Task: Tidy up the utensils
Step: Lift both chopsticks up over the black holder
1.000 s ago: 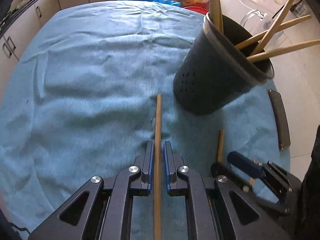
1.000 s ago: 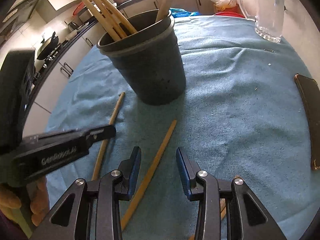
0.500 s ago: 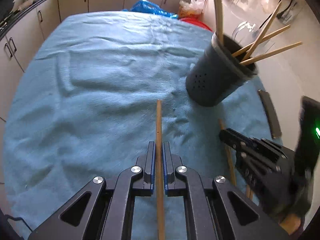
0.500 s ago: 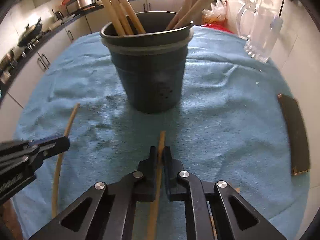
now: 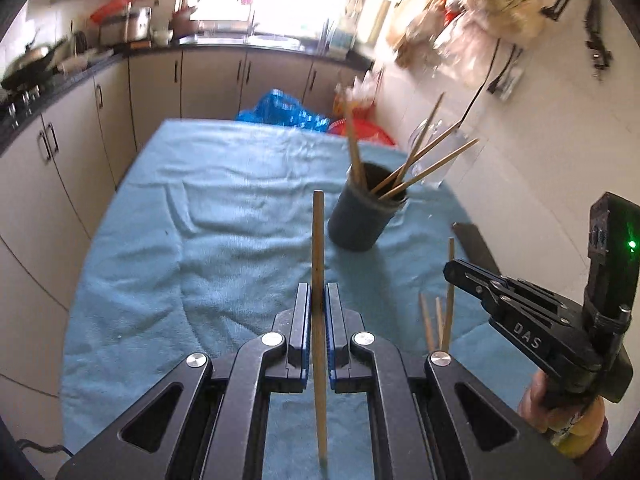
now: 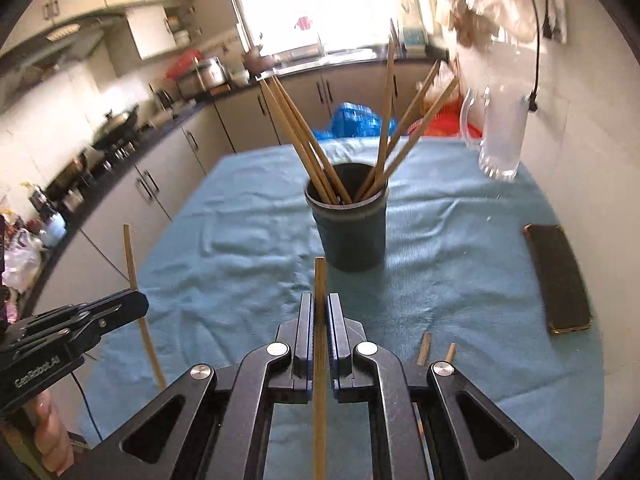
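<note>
My left gripper (image 5: 318,296) is shut on a wooden chopstick (image 5: 318,236), held off the blue cloth and pointing up and forward. My right gripper (image 6: 320,308) is likewise shut on a second chopstick (image 6: 320,280). A dark round holder (image 5: 360,220) (image 6: 352,232) stands on the cloth ahead of both, with several chopsticks leaning in it. In the left wrist view the right gripper (image 5: 452,270) shows at the right with its chopstick (image 5: 451,264). In the right wrist view the left gripper (image 6: 136,304) shows at the left with its chopstick (image 6: 129,252).
Two loose chopsticks (image 6: 424,344) lie on the blue cloth (image 6: 248,240) near the front right. A dark phone (image 6: 556,276) lies at the right edge. A glass jug (image 6: 500,136) stands at the back right, a blue bag (image 6: 356,120) behind the table. Cabinets run along the left.
The right gripper closed on its chopstick. Both grippers then rose and drew back from the holder, lifting their chopsticks off the cloth.
</note>
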